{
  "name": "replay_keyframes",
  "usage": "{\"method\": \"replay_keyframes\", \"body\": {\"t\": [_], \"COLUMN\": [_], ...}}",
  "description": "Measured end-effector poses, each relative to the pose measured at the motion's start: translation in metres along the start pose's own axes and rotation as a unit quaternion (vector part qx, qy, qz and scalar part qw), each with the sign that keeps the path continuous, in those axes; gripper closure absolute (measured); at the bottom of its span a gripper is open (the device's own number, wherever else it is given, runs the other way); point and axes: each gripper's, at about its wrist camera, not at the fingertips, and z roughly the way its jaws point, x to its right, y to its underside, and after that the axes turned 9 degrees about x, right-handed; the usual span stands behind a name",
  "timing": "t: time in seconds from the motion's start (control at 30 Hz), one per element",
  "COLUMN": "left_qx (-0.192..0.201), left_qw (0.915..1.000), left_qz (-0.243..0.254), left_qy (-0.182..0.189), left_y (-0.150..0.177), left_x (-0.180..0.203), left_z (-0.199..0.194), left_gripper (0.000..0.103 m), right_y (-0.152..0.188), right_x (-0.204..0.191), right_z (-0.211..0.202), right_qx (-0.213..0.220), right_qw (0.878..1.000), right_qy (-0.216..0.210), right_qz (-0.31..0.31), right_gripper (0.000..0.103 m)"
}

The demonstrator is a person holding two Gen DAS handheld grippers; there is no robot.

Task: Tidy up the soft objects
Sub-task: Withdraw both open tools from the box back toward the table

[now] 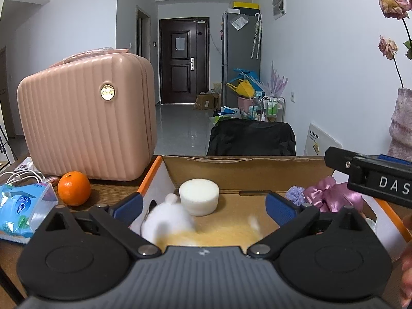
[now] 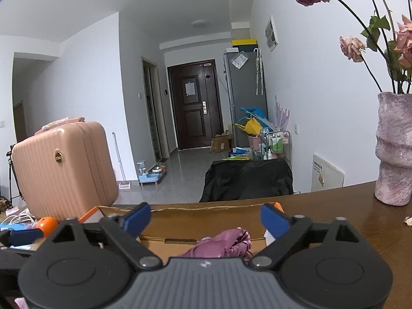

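Note:
An open cardboard box (image 1: 247, 164) sits on the wooden table. Inside lie a white round sponge (image 1: 198, 197), a pink satin scrunchie (image 1: 332, 194), a small lilac fluffy piece (image 1: 295, 195) and a blurred white and yellow plush toy (image 1: 177, 226). My left gripper (image 1: 204, 206) is open above the box, the plush loose just below its jaws. My right gripper (image 2: 204, 220) is open and empty over the box's right part, above the pink scrunchie (image 2: 226, 243). Its body shows at the right of the left wrist view (image 1: 373, 177).
A pink ribbed case (image 1: 87, 121) stands left of the box, with an orange (image 1: 74, 191), a blue tissue pack (image 1: 20, 211) and white cables beside it. A pink vase (image 2: 395, 149) with dried roses stands at the table's right. A black chair (image 1: 251, 139) is behind the table.

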Motion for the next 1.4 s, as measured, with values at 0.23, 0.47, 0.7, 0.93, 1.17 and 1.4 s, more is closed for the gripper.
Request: {"method": "replay_keyframes", "body": {"t": [0.23, 0.47, 0.7, 0.93, 1.17, 1.4], "left_qx": [-0.004, -0.007, -0.008, -0.003, 0.005, 0.014], "left_qw": [1.0, 0.9999, 0.9997, 0.9996, 0.9992, 0.9988], "left_qz": [-0.001, -0.006, -0.014, -0.015, -0.017, -0.023], "left_qy": [-0.001, -0.005, -0.016, -0.026, -0.037, -0.042], "left_y": [0.001, 0.001, 0.001, 0.003, 0.006, 0.008], "left_x": [0.0, -0.002, -0.006, -0.009, -0.013, -0.017], "left_z": [0.0, 0.001, 0.0, -0.008, -0.021, -0.038], "left_gripper": [0.0, 0.0, 0.0, 0.0, 0.0, 0.0], "right_y": [0.002, 0.003, 0.003, 0.004, 0.006, 0.009], "right_x": [0.001, 0.0, -0.002, -0.003, -0.002, -0.003], "right_z": [0.0, -0.002, -0.004, -0.014, -0.028, -0.049], "right_qx": [-0.002, -0.003, -0.002, 0.002, 0.001, 0.006], "right_qw": [1.0, 1.0, 1.0, 1.0, 1.0, 1.0], "right_qy": [0.004, 0.004, 0.007, 0.01, 0.009, 0.009], "right_qz": [0.002, -0.002, -0.007, -0.017, -0.022, -0.028], "right_gripper": [0.001, 0.0, 0.0, 0.0, 0.0, 0.0]}}
